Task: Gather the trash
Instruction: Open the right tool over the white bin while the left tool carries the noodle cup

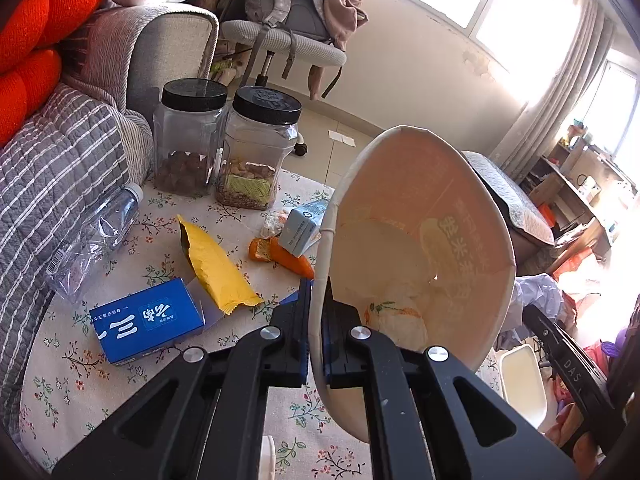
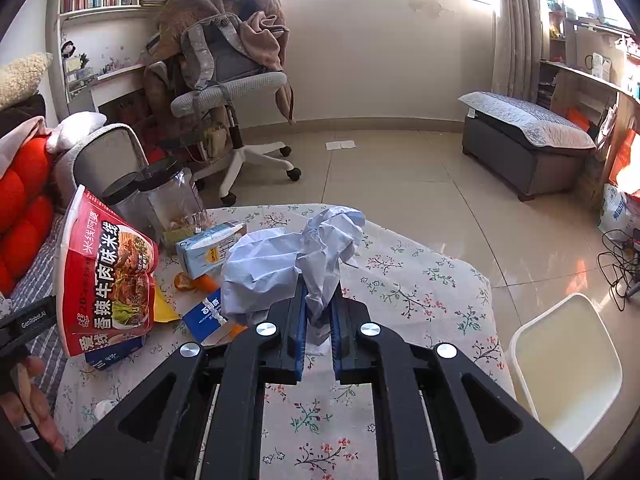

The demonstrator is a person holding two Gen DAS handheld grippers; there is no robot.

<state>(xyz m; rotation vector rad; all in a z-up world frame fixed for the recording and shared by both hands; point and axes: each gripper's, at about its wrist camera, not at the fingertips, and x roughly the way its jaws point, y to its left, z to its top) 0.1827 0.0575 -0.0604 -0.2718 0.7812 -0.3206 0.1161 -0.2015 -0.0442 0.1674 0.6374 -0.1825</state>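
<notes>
The left tongs point(image 1: 318, 300) pinch the wall of an instant noodle bowl point(image 1: 420, 248), held tilted above the table point(image 1: 120, 380) with crumpled wrapping inside. The right tongs point(image 2: 320, 308) are closed on a crumpled paper wad point(image 2: 288, 260) over the table's middle. A white bin point(image 2: 568, 368) stands beside the table's right edge.

My left gripper point(image 1: 318, 300) pinches the wall of the red paper noodle bowl point(image 1: 424, 240), tilted above the floral-clothed table point(image 1: 304, 412). On the table, two black-lidded clear jars point(image 1: 224, 140) stand at the far edge, the crushed plastic bottle point(image 1: 92, 236) at left. The yellow wrapper point(image 1: 216, 268) lies between the blue carton point(image 1: 146, 326) and orange peel point(image 1: 280, 256). My right gripper point(image 2: 318, 312) clamps crumpled white paper point(image 2: 288, 256); the white bin point(image 2: 568, 368) stands right of the table.
</notes>
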